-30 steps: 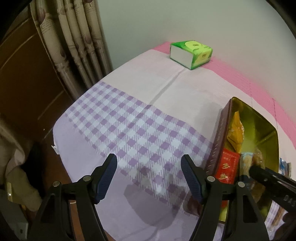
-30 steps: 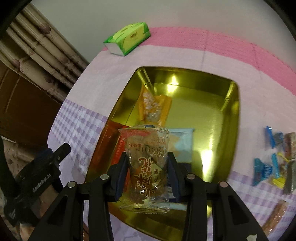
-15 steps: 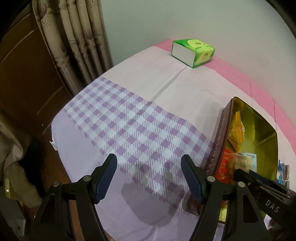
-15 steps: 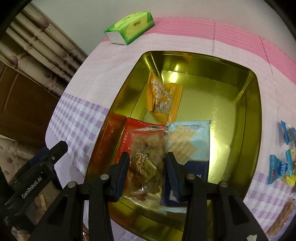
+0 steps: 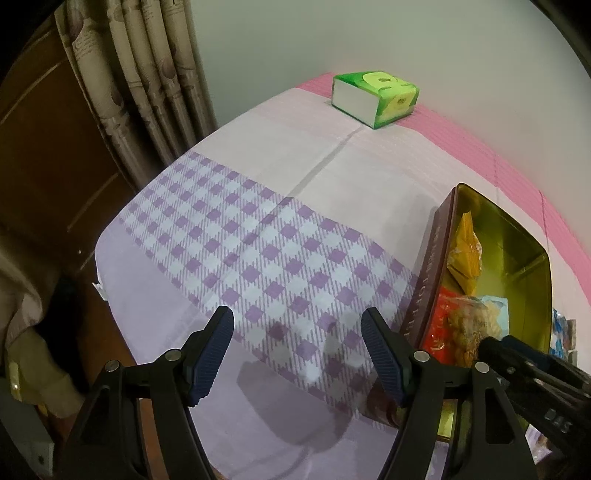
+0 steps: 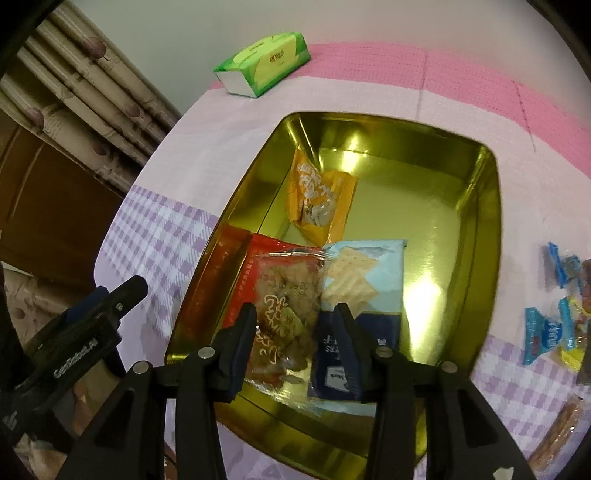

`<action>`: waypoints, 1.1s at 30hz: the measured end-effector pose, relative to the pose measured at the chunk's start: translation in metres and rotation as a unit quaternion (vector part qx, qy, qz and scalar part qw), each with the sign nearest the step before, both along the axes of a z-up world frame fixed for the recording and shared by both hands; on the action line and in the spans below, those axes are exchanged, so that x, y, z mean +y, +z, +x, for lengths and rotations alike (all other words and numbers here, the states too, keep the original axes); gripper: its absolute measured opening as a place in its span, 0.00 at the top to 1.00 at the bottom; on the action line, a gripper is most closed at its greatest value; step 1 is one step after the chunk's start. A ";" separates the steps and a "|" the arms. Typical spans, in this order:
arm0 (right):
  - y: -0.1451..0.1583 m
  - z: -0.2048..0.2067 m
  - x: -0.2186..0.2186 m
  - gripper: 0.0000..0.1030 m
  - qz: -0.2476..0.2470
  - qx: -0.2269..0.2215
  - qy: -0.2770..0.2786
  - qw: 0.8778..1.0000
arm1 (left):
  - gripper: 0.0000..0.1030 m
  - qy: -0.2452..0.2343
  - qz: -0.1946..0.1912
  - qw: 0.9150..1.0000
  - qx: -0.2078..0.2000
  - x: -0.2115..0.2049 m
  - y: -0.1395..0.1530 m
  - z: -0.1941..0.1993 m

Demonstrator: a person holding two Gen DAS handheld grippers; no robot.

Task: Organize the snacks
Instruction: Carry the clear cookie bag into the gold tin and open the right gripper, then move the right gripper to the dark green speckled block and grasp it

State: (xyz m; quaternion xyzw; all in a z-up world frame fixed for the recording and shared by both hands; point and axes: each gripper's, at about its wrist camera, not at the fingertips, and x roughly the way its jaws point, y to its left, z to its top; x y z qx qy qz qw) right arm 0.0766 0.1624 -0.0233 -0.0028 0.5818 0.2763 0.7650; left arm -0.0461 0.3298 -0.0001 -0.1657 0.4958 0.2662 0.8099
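A: Near end first. What was the right gripper doing?

B: Jaws had just been easing apart, w/ the clear snack packet between them. Left pad looked to be touching the wrapper; right pad seemed just off it, a sliver of gap. So I'd call it a release, not a pinch.

A: And the packet itself?

B: Inside the gold tin, near-left corner, lying across the red packet and overlapping the blue cracker pack. Orange packet lay farther in, against the left wall.

A: How to finish the step well?

B: My guess: spread wider before lifting, then pull straight up and back so the pads don't drag the thin film out again. It's crinkly and light, could cling to a pad.

A: Left gripper?

B: Spread wide, nothing in it, hovering over the cloth just left of the tin.

A: Still to do?

B: Loose wrapped sweets lay right of the tin on the cloth, so prob. more trips.

A: Surface, room?

B: Tablecloth: purple check near, plain pale mid, pink band far. Green tissue pack at the far edge by a pale wall. Curtain far left, brown wood panel beside it.
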 end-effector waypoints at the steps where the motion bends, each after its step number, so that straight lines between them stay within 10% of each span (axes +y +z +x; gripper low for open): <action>1: 0.003 -0.002 -0.002 0.59 0.003 -0.003 0.000 1.000 | 0.30 -0.002 0.000 1.000 0.000 0.000 0.000 0.000; 17: 0.046 -0.031 -0.115 0.51 -0.001 -0.067 -0.063 0.996 | 0.30 -0.015 0.009 1.000 0.003 -0.004 0.000 0.002; 33: -0.006 0.000 -0.248 0.51 -0.120 -0.047 -0.136 0.982 | 0.30 -0.032 0.031 0.999 0.016 -0.018 -0.001 0.006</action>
